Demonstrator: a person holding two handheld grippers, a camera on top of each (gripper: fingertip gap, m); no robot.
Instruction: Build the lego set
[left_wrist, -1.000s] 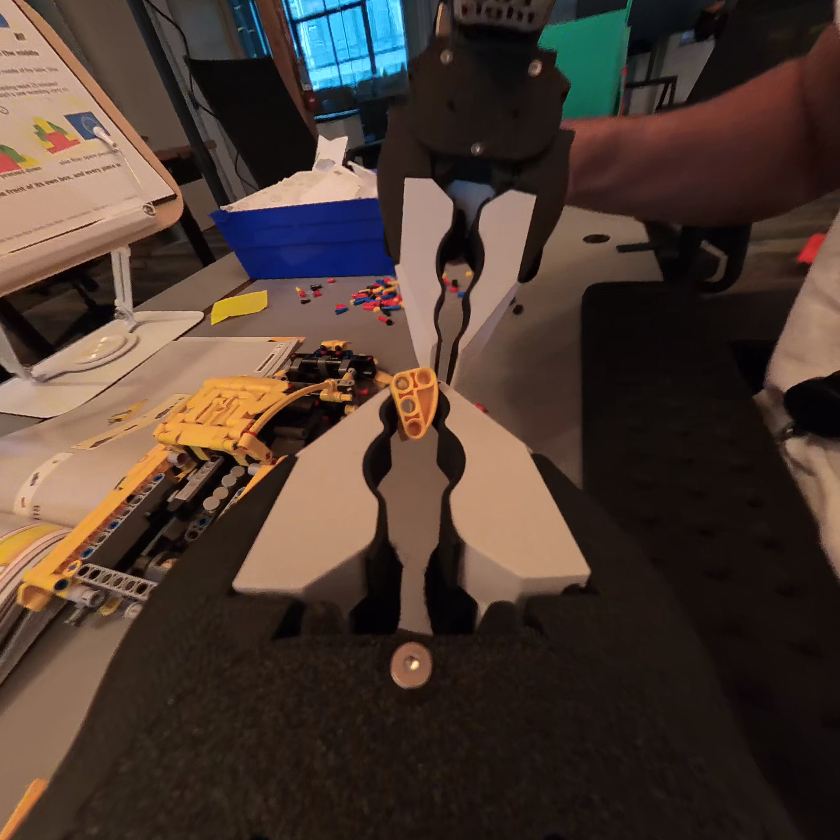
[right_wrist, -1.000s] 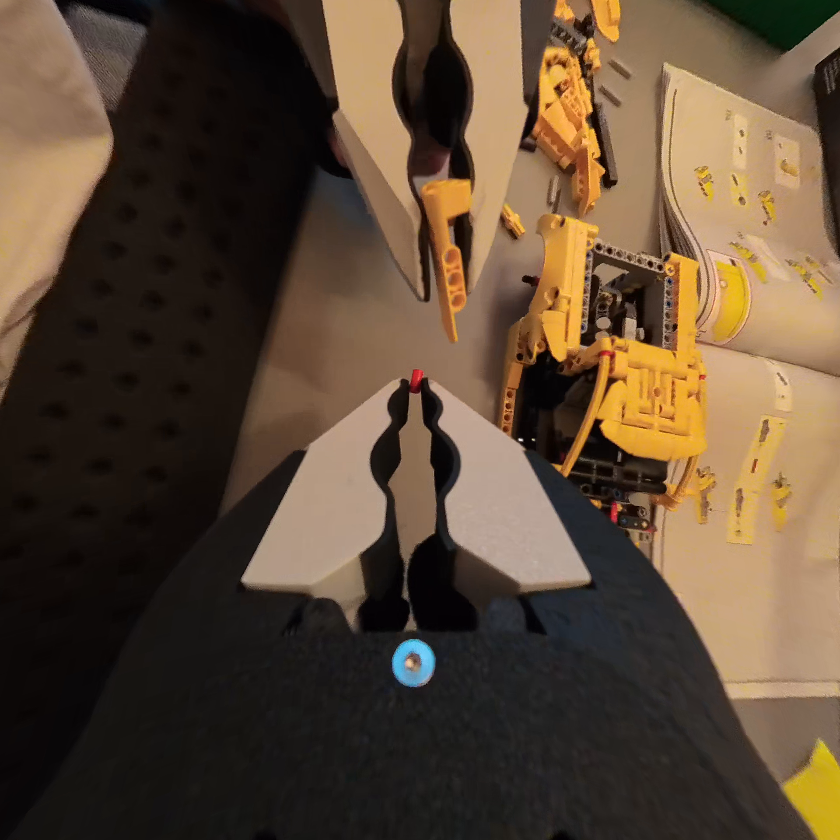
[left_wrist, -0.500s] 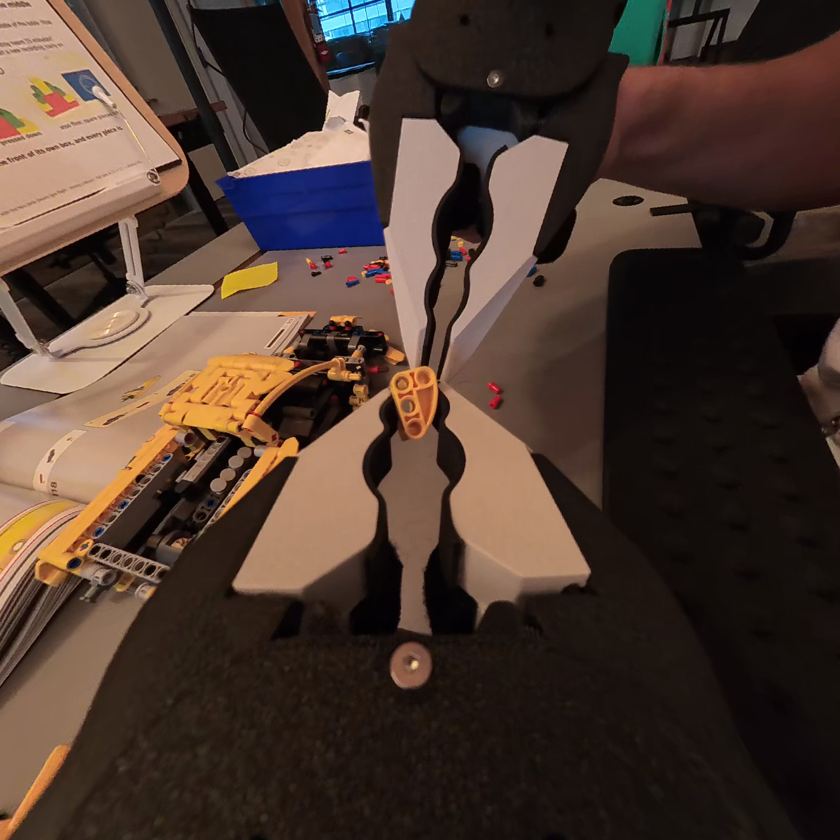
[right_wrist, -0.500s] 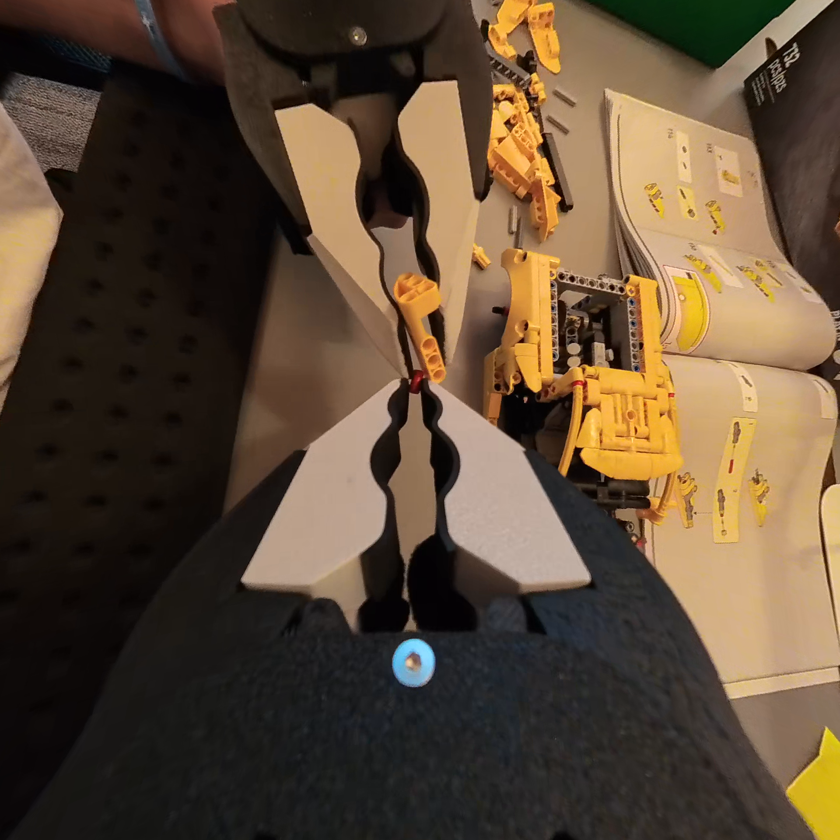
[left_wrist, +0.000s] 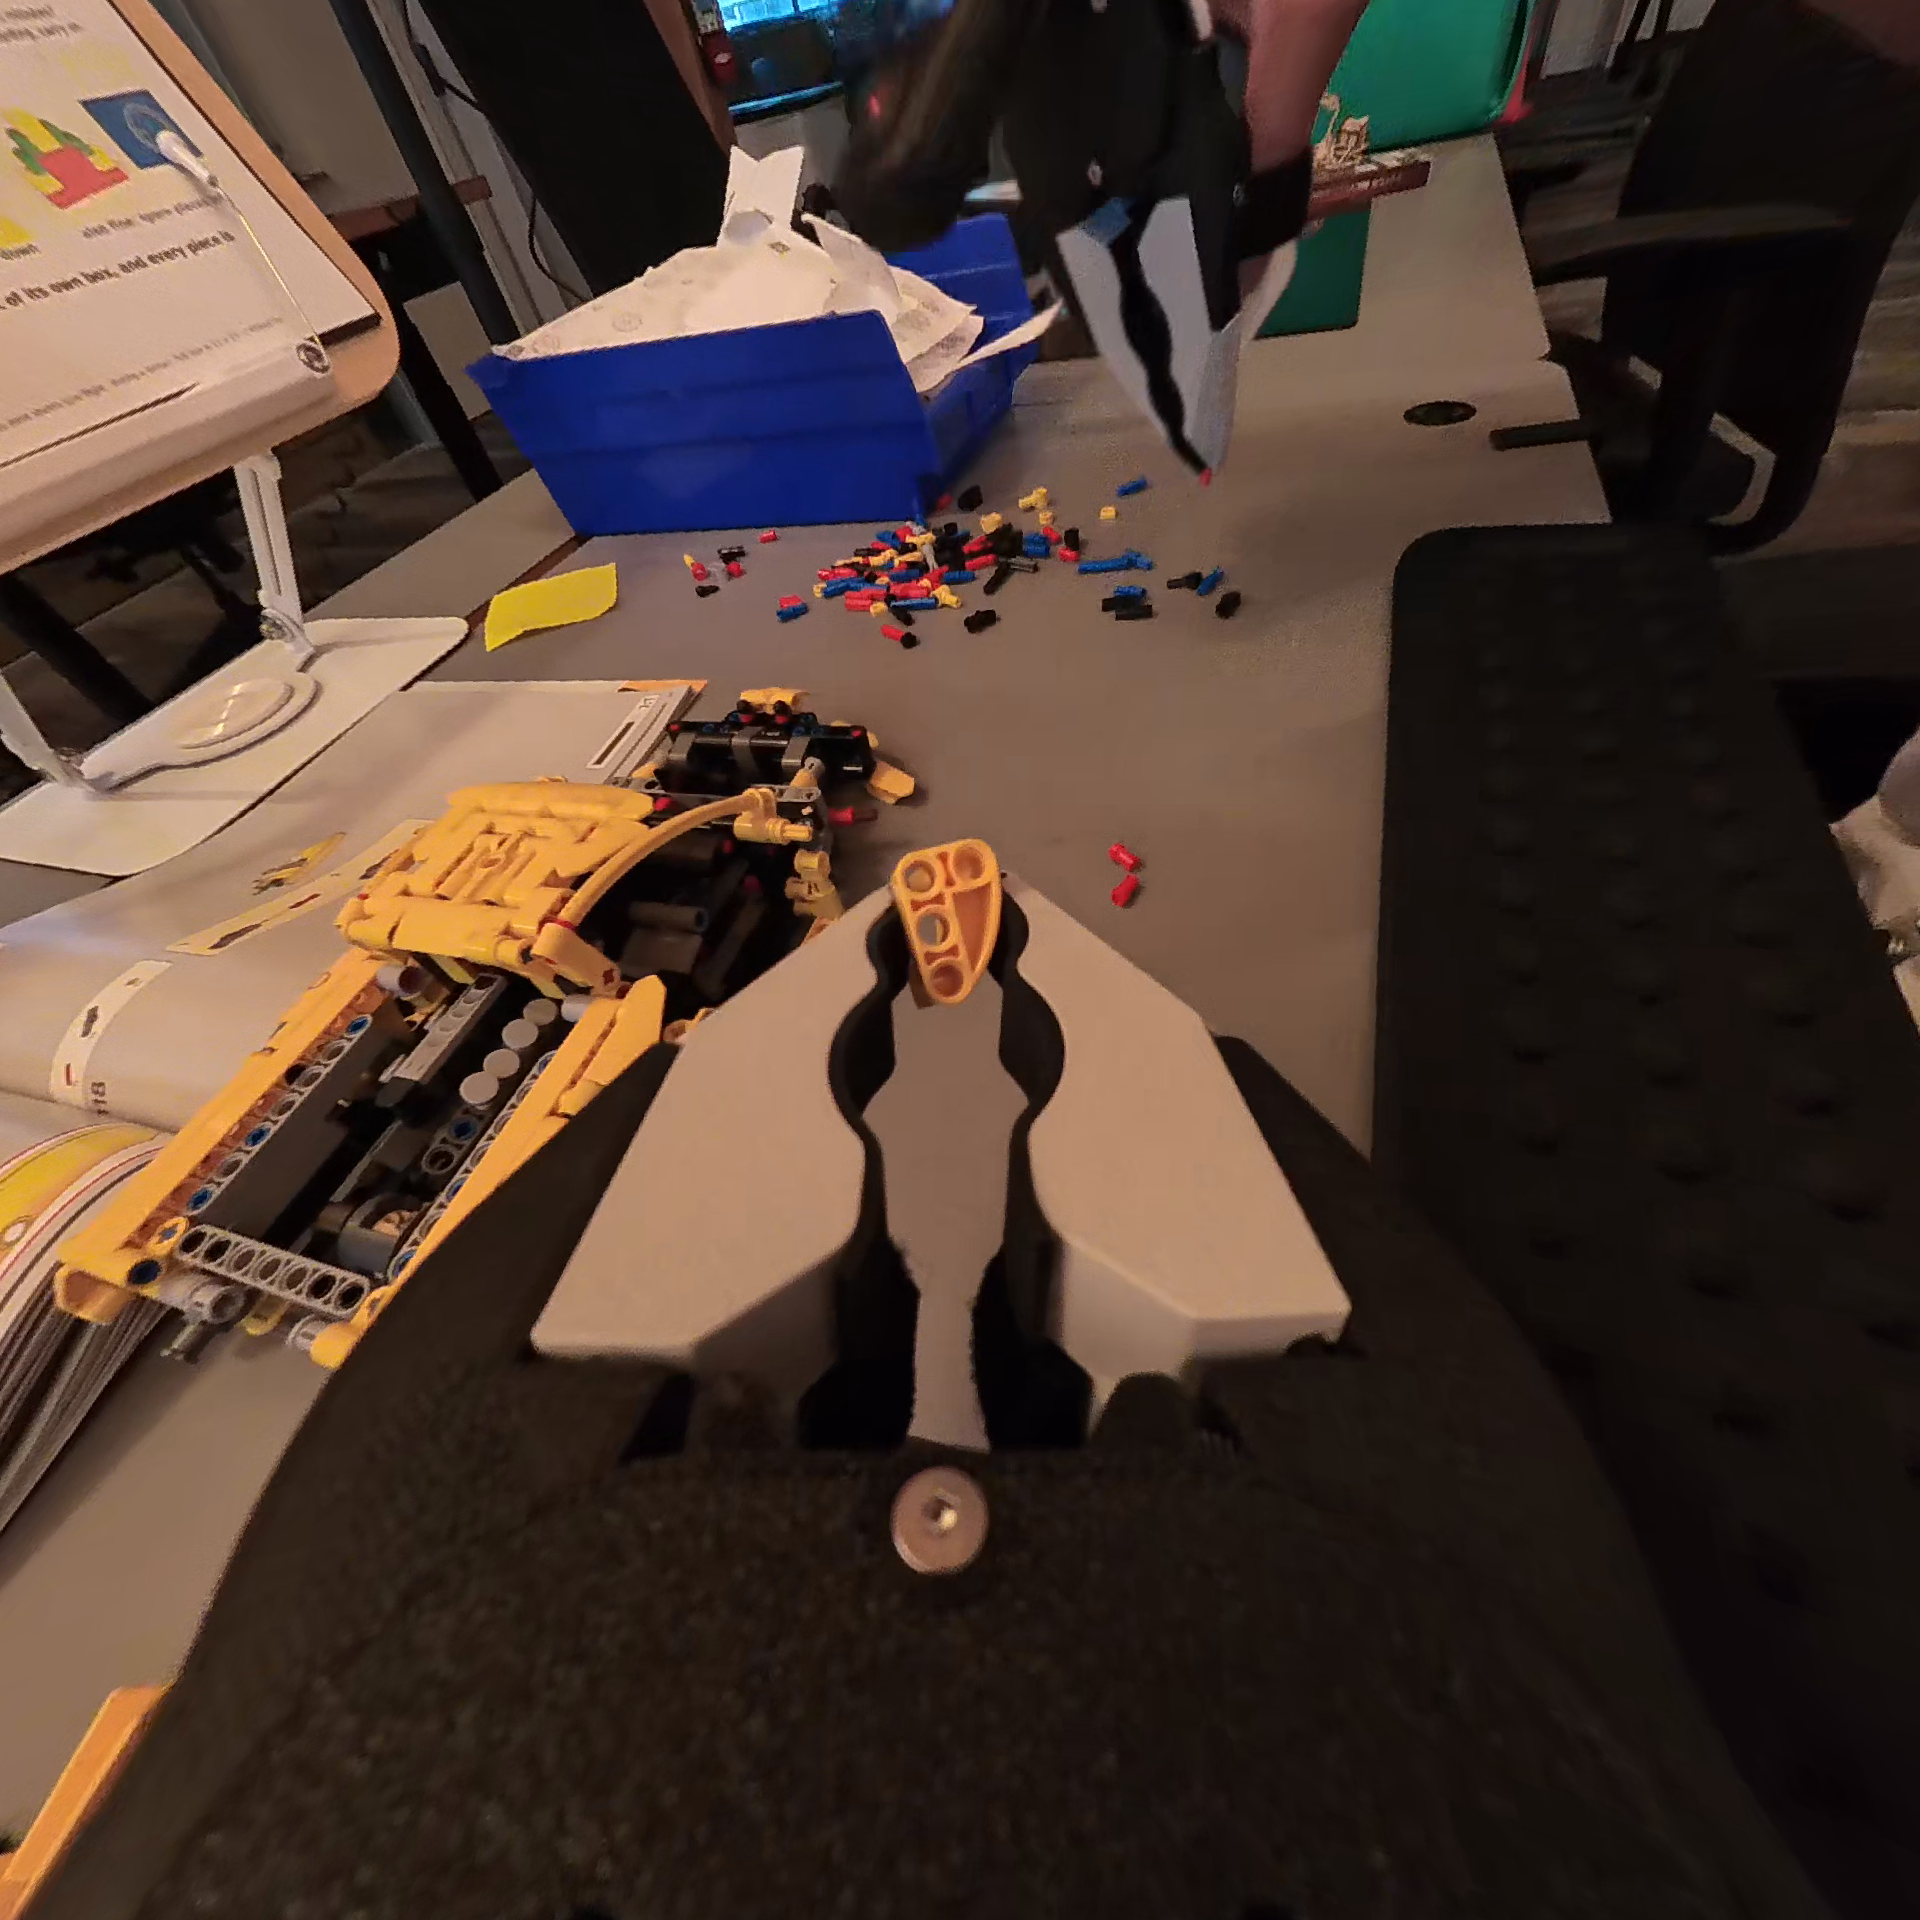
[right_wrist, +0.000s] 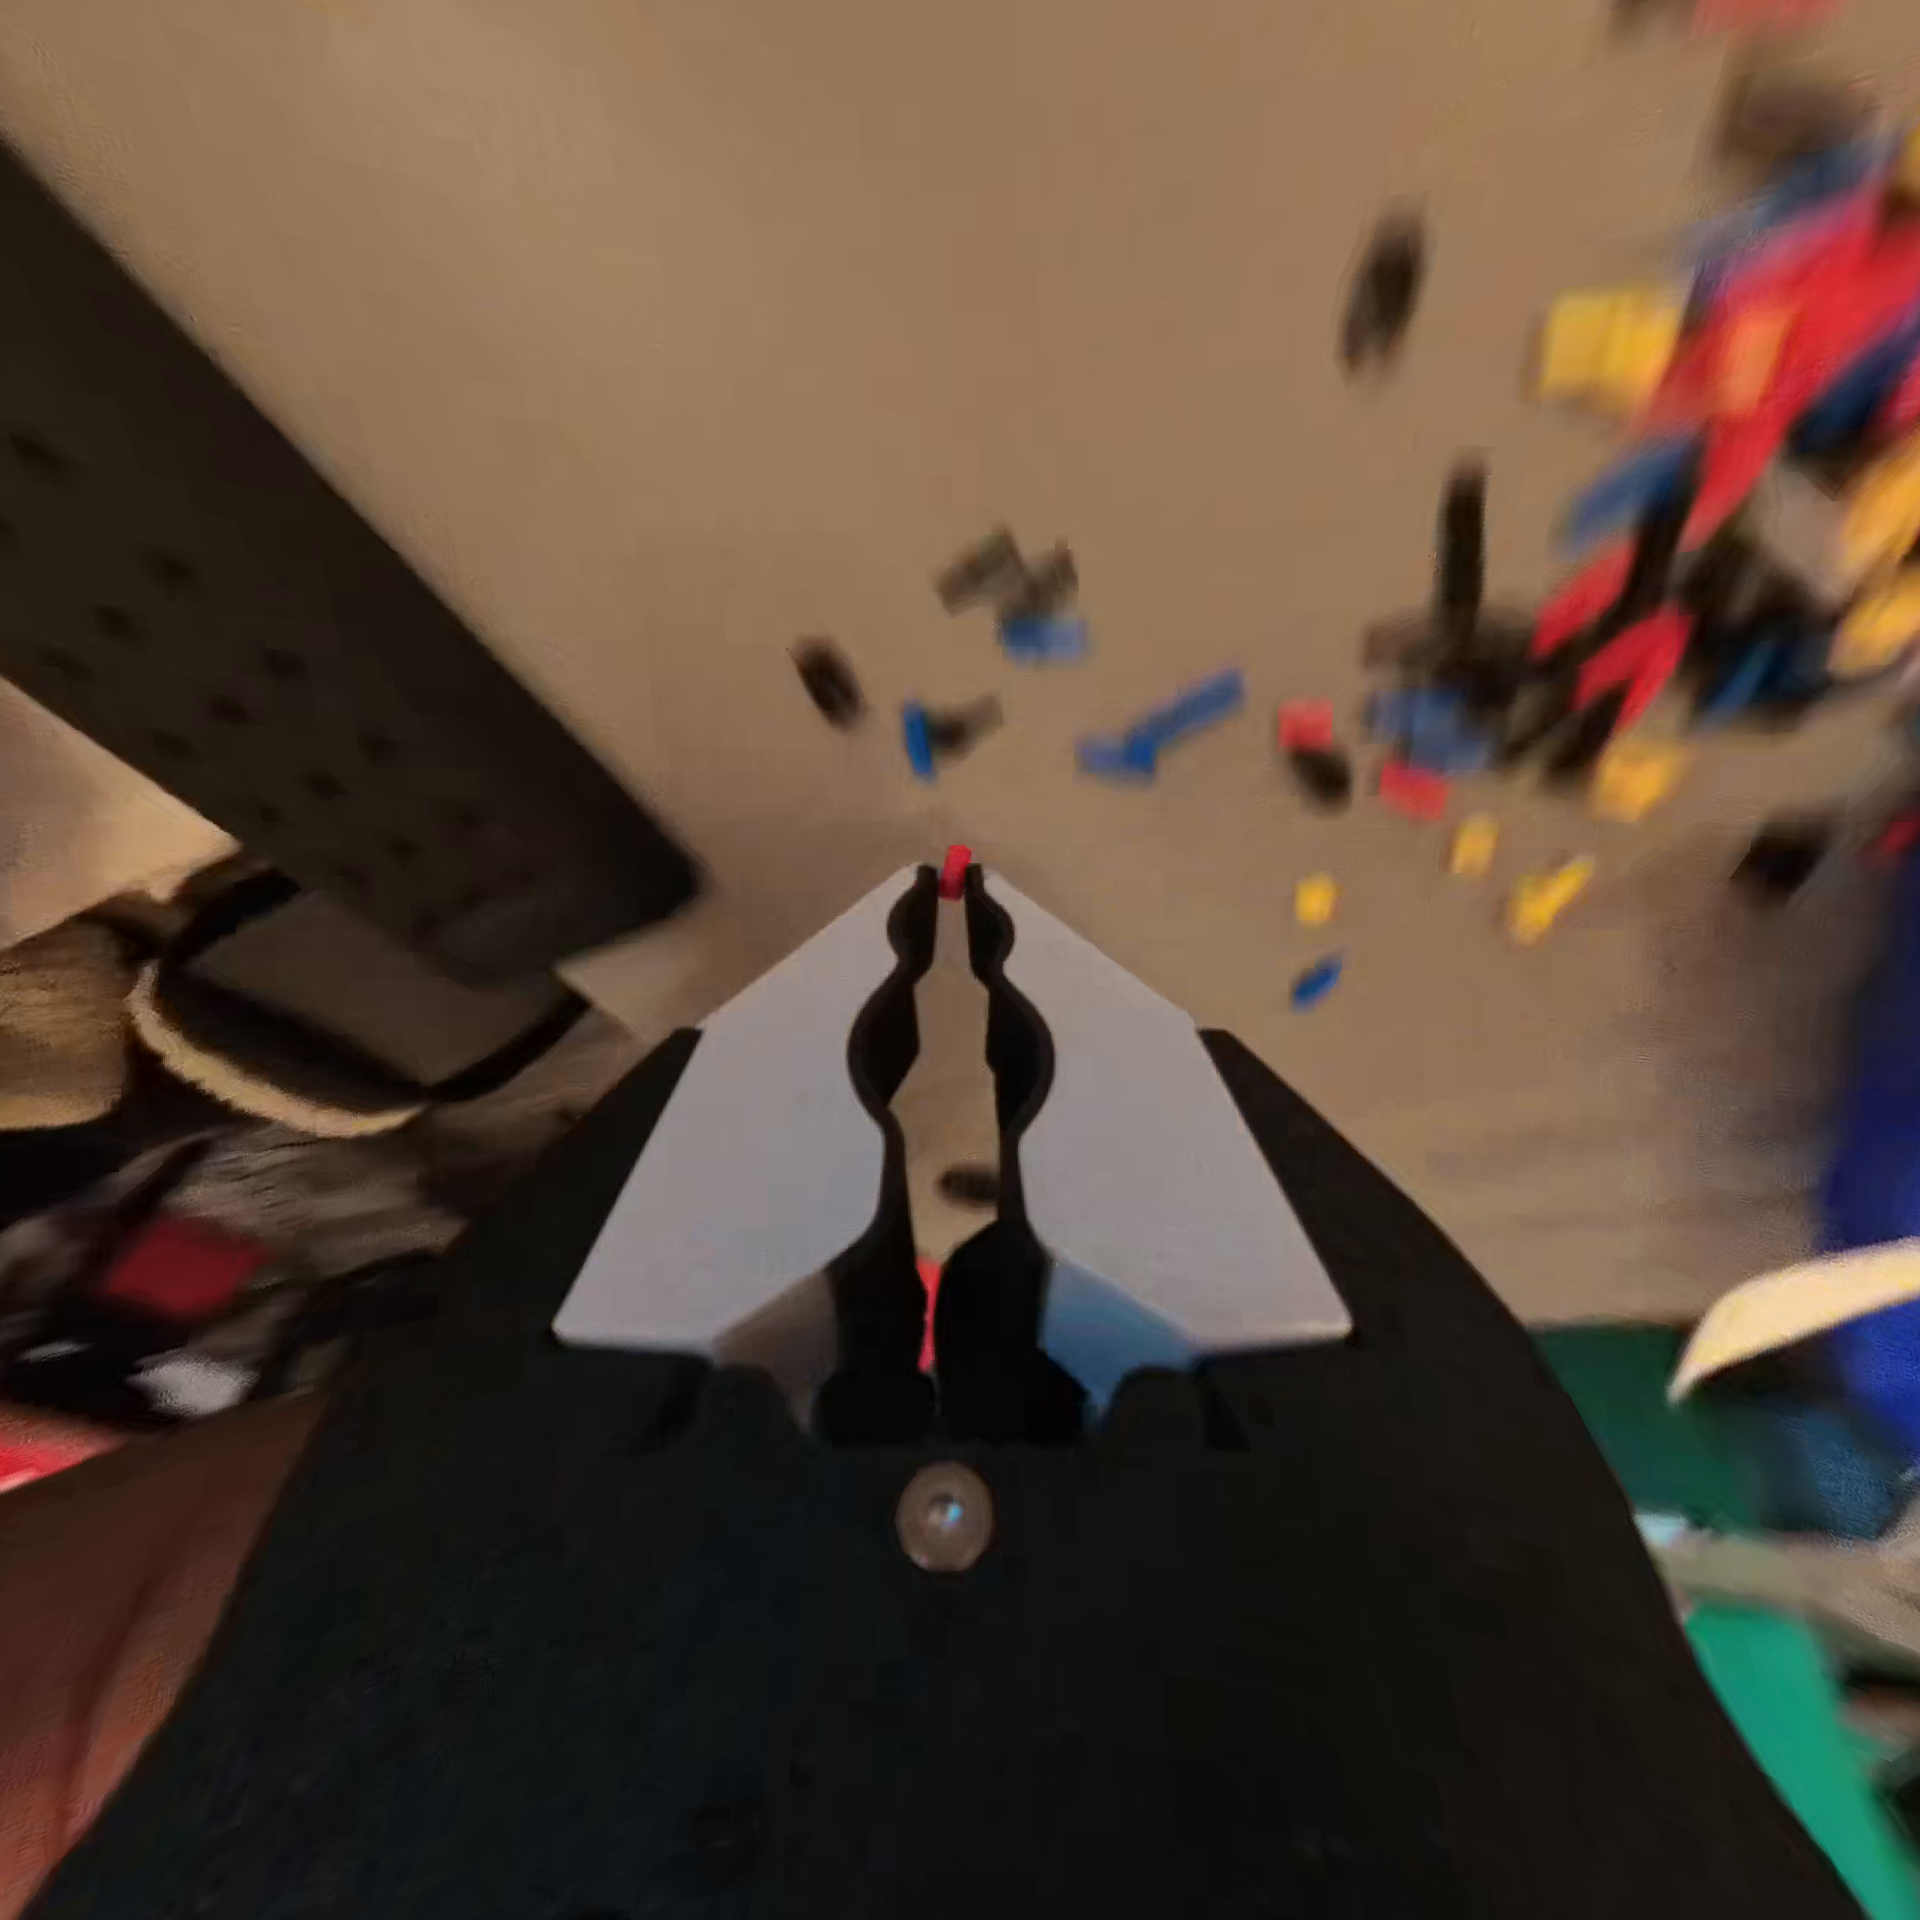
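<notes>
My left gripper (left_wrist: 948, 914) is shut on a small yellow-orange triangular lego piece with holes (left_wrist: 943, 923) and holds it above the grey table. The half-built yellow and black lego vehicle (left_wrist: 457, 997) lies to its left. My right gripper (right_wrist: 951, 883) is shut on a tiny red pin (right_wrist: 954, 869) at its tips. It also shows far off in the left wrist view (left_wrist: 1195, 447), blurred, above the scattered pile of small red, blue, black and yellow pins (left_wrist: 956, 571). The same pile is blurred in the right wrist view (right_wrist: 1621, 623).
A blue bin with white paper (left_wrist: 748, 405) stands behind the pins. An open instruction booklet (left_wrist: 94, 1049) lies under the vehicle. An instruction board on a white stand (left_wrist: 156, 249) is far left. A black perforated mat (left_wrist: 1621, 935) covers the right. Two red pins (left_wrist: 1122, 871) lie near the left gripper. The gap from one gripper's tips to the other's is roughly 30 cm.
My right gripper has drawn away from the left gripper's piece to the far side, above the pin pile, still holding the red pin. The left gripper keeps its piece.
</notes>
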